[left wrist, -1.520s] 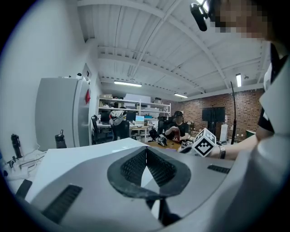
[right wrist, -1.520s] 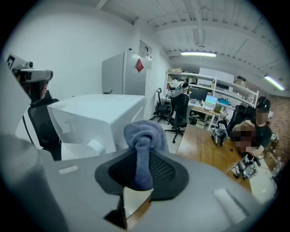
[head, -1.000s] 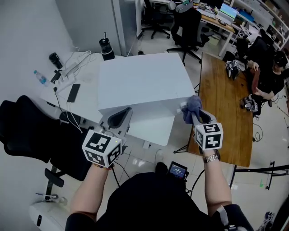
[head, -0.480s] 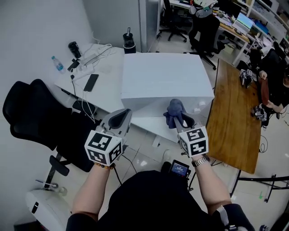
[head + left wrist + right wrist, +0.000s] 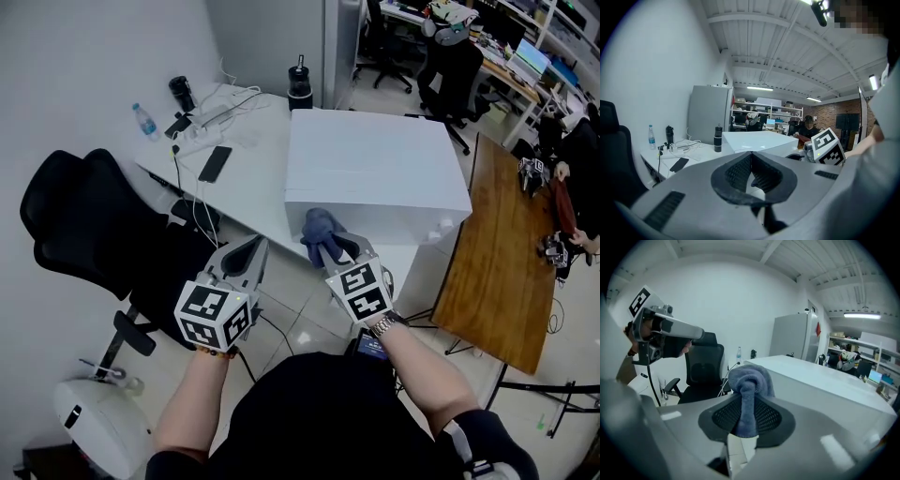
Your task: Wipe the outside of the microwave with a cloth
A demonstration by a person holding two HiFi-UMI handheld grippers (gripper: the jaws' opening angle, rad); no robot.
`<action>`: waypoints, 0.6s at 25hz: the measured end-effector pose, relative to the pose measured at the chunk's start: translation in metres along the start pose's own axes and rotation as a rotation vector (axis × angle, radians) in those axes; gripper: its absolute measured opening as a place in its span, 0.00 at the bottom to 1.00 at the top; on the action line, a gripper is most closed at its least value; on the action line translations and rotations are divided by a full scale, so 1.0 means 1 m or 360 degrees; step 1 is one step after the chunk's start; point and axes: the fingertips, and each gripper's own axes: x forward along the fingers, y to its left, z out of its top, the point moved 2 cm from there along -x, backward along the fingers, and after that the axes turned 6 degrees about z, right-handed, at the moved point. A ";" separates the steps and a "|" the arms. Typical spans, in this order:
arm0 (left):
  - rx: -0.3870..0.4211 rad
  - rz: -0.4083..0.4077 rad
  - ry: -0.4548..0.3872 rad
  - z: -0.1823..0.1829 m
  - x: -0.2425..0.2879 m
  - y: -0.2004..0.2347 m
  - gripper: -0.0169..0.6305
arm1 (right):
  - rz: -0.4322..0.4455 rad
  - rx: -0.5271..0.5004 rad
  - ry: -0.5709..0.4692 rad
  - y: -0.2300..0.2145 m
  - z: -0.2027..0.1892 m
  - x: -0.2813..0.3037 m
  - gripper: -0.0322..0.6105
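Cloth (image 5: 749,380) clamped in right claw (image 5: 747,401) | left claw (image 5: 751,159) closed, empty | phone (image 5: 215,163) missing from right gripper view

No legible words, brands or numbers anywhere; only black-and-white square marker patterns on left cube (image 5: 214,316) and right cube (image 5: 361,291).

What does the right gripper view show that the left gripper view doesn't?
Only the right gripper view: the blue cloth clamped in the right gripper. Only the left gripper view: the left gripper shut and empty, and a phone on the desk. Both: the white microwave and a water bottle.
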 end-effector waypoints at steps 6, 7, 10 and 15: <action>-0.0014 0.0077 0.0010 -0.005 -0.015 0.022 0.04 | 0.0055 -0.0073 0.0031 0.017 0.006 0.045 0.18; -0.0014 0.0088 0.0013 -0.005 -0.017 0.024 0.04 | 0.0057 -0.0076 0.0040 0.018 0.005 0.052 0.18; -0.0013 0.0113 0.0026 -0.008 -0.022 0.030 0.04 | 0.0048 -0.0074 0.0060 0.017 0.003 0.067 0.18; 0.0004 0.0126 0.0038 -0.008 -0.023 0.034 0.04 | 0.0009 -0.0058 0.0078 0.008 -0.001 0.078 0.18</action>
